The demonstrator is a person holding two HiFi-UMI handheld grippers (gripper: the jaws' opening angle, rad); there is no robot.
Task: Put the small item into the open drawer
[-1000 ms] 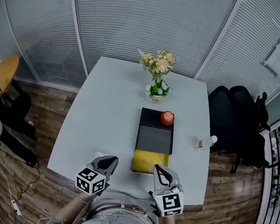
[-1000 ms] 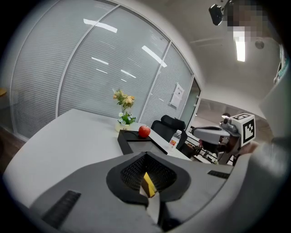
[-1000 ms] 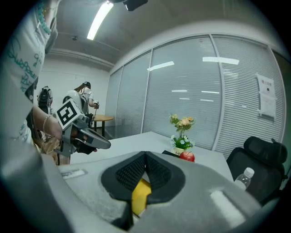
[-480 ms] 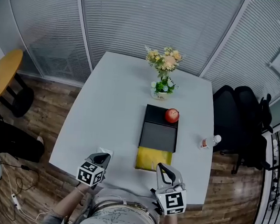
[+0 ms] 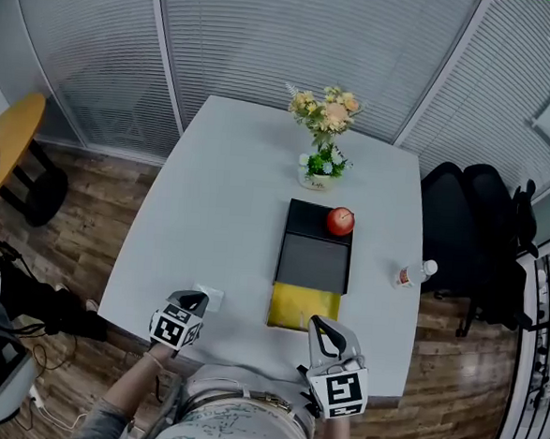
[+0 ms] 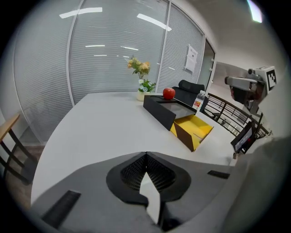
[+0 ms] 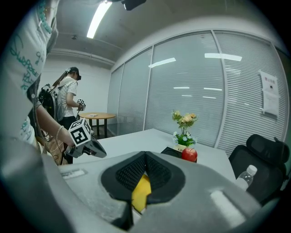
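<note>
A small white item (image 5: 207, 297) lies on the white table (image 5: 229, 201) near its front edge. My left gripper (image 5: 194, 300) hovers just behind it, jaws shut and empty. The yellow open drawer (image 5: 304, 307) sticks out of the front of a black box (image 5: 314, 259); it also shows in the left gripper view (image 6: 196, 129). My right gripper (image 5: 316, 324) hangs just in front of the drawer, jaws together, with yellow showing through the gap below its pads. Nothing is held in either gripper.
A red apple (image 5: 341, 220) rests on the black box, with a flower vase (image 5: 326, 133) behind it. A water bottle (image 5: 410, 274) stands near the table's right edge, beside a black chair (image 5: 472, 228). A round wooden table (image 5: 3, 153) is far left. Another person (image 7: 68, 98) stands off to the side.
The head view has shifted slightly. My left gripper has drawn a little left and back, so more of the white item shows past its tip. The right gripper has hardly moved.
</note>
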